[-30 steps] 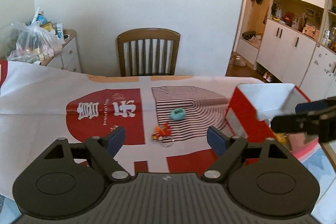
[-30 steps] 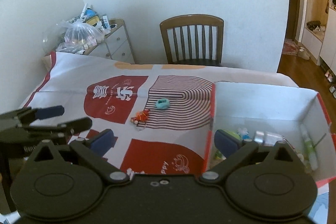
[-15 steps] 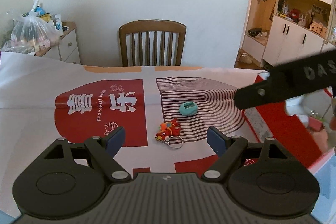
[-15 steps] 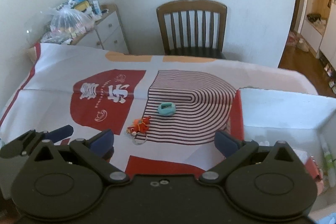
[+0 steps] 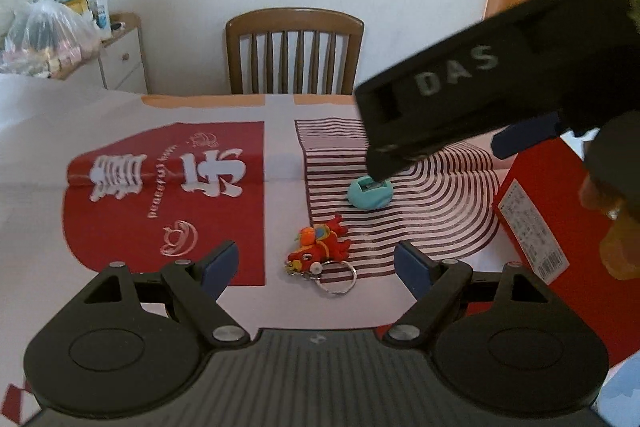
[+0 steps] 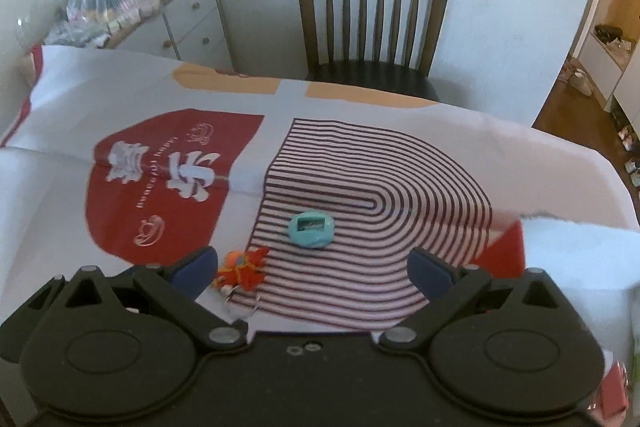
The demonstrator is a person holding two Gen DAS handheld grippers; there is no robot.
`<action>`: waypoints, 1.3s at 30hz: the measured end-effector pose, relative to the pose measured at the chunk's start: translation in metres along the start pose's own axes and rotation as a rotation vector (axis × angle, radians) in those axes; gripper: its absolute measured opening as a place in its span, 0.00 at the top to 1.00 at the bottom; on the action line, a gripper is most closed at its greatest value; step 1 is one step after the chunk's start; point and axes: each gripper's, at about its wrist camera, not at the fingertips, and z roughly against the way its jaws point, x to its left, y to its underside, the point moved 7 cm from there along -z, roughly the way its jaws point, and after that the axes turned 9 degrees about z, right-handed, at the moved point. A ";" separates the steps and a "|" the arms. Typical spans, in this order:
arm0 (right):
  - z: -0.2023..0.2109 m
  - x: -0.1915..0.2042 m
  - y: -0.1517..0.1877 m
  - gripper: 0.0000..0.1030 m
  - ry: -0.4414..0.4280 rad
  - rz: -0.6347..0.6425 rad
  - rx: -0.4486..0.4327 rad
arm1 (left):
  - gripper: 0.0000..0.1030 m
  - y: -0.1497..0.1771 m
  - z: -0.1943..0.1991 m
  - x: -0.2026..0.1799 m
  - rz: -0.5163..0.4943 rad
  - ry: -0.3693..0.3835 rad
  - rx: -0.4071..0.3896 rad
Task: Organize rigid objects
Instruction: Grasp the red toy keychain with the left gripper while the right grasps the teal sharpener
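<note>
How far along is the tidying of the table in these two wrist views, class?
Partly done, at best. The red box stands at the table's right, but its contents are not visible now. In hand: nothing; the left gripper and the right gripper are both open and empty above the cloth. Left: the teal pencil sharpener and the red-orange toy keychain lie loose on the striped patch.
</note>
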 end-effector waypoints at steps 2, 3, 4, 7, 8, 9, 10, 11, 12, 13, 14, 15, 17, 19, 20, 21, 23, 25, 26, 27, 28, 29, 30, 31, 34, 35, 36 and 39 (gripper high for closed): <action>-0.011 -0.004 -0.001 0.02 0.014 -0.012 0.021 | 0.18 0.002 -0.009 -0.003 0.003 0.002 0.011; -0.017 -0.006 -0.003 0.02 0.016 -0.020 0.028 | 0.18 0.002 -0.013 -0.005 0.002 0.007 0.016; -0.022 -0.008 -0.003 0.03 0.017 -0.027 0.036 | 0.18 0.003 -0.016 -0.006 -0.002 0.006 0.017; -0.038 -0.009 -0.004 0.04 0.013 -0.033 0.064 | 0.18 0.002 -0.027 -0.007 -0.002 0.004 0.021; -0.042 -0.008 -0.005 0.06 0.010 -0.033 0.073 | 0.18 0.002 -0.030 -0.007 0.002 0.005 0.022; -0.047 -0.008 -0.005 0.07 0.009 -0.034 0.080 | 0.18 0.001 -0.033 -0.007 0.005 0.005 0.021; -0.050 -0.007 -0.005 0.07 0.007 -0.033 0.085 | 0.18 0.000 -0.036 -0.006 0.006 0.004 0.022; -0.054 -0.006 -0.005 0.07 0.004 -0.028 0.091 | 0.18 0.000 -0.039 -0.007 0.004 0.006 0.025; -0.057 -0.006 -0.005 0.10 0.006 -0.023 0.093 | 0.18 0.001 -0.042 -0.007 0.001 0.007 0.029; -0.059 -0.005 -0.005 0.11 0.011 -0.020 0.096 | 0.18 0.001 -0.044 -0.008 -0.002 0.009 0.032; -0.062 -0.005 -0.005 0.12 0.012 -0.018 0.099 | 0.18 0.001 -0.046 -0.008 -0.006 0.010 0.033; -0.065 -0.004 -0.005 0.14 0.010 -0.020 0.102 | 0.18 0.001 -0.048 -0.008 -0.009 0.008 0.035; -0.070 -0.003 -0.004 0.17 0.007 -0.023 0.106 | 0.18 0.001 -0.052 -0.008 -0.006 0.010 0.040; -0.075 -0.003 -0.004 0.20 0.010 -0.020 0.107 | 0.18 0.001 -0.054 -0.007 -0.003 0.010 0.042; -0.076 -0.002 -0.004 0.22 0.009 -0.018 0.108 | 0.18 0.001 -0.056 -0.007 -0.003 0.010 0.044; -0.078 -0.002 -0.004 0.23 0.008 -0.016 0.111 | 0.21 0.001 -0.056 -0.007 -0.002 0.011 0.046; -0.080 -0.001 -0.003 0.28 0.010 -0.013 0.111 | 0.24 0.001 -0.057 -0.008 -0.012 0.010 0.041; -0.081 0.000 -0.003 0.32 0.013 -0.004 0.108 | 0.27 0.002 -0.057 -0.010 -0.025 0.013 0.033; -0.081 0.001 -0.002 0.35 0.018 -0.001 0.107 | 0.32 0.003 -0.057 -0.011 -0.037 0.007 0.029; -0.082 0.000 -0.003 0.35 0.022 0.001 0.106 | 0.37 0.003 -0.057 -0.013 -0.049 0.001 0.023; -0.082 0.000 -0.003 0.38 0.024 0.001 0.104 | 0.39 0.004 -0.056 -0.014 -0.059 -0.002 0.019; -0.082 -0.001 -0.003 0.41 0.027 0.002 0.103 | 0.41 0.005 -0.056 -0.015 -0.069 -0.005 0.016; -0.083 -0.002 -0.004 0.43 0.031 0.000 0.101 | 0.44 0.005 -0.055 -0.016 -0.078 -0.011 0.013; -0.083 -0.002 -0.004 0.45 0.033 -0.003 0.100 | 0.46 0.006 -0.055 -0.017 -0.087 -0.012 0.009; -0.083 -0.002 -0.003 0.53 0.053 0.004 0.095 | 0.59 0.007 -0.052 -0.021 -0.114 -0.011 0.001; -0.083 -0.002 -0.003 0.56 0.055 0.006 0.093 | 0.61 0.008 -0.052 -0.021 -0.118 -0.007 0.000; -0.082 -0.002 -0.003 0.60 0.057 0.009 0.092 | 0.61 0.008 -0.052 -0.021 -0.120 -0.008 0.001; -0.078 -0.003 -0.002 0.64 0.061 0.006 0.092 | 0.62 0.006 -0.051 -0.019 -0.119 -0.011 0.005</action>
